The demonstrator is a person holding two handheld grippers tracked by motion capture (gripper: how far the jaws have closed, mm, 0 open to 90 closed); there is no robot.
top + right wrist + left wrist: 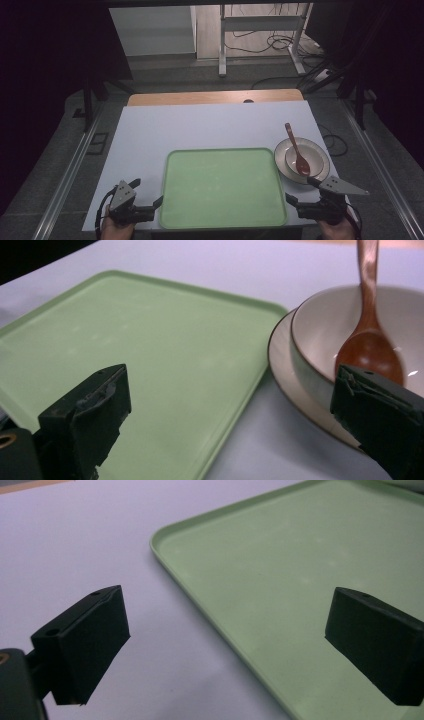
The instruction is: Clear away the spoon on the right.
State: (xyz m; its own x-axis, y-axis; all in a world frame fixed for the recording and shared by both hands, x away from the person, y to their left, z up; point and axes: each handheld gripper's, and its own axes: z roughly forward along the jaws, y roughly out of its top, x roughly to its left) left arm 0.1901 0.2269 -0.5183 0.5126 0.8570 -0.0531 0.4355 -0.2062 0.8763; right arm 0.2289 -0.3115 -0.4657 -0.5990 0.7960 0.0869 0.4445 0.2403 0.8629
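A green tray lay flat on the white bench, at the middle of its near edge, with nothing on it. Just right of the tray sat a pale plate carrying a bowl, and a reddish-brown spoon rested in the bowl with its scoop down and its handle leaning over the far rim. The plate's edge was just beside the tray's right rim; whether they touched could not be told. The left hand-held gripper was at the bench's near left corner, just beside the tray's left rim, and was released: in the left gripper view its jaws stood wide apart, one over the bare bench and the other over the tray, with the tray's rim running between them and nothing grasped. The right hand-held gripper was at the near right corner, close to the plate and tray, and was likewise released. In the right gripper view its jaws were spread wide, one over the tray, the other in front of the bowl and the spoon, with the plate between them; neither pad pressed on anything. A hand held each tool from the bottom edge of the high view.
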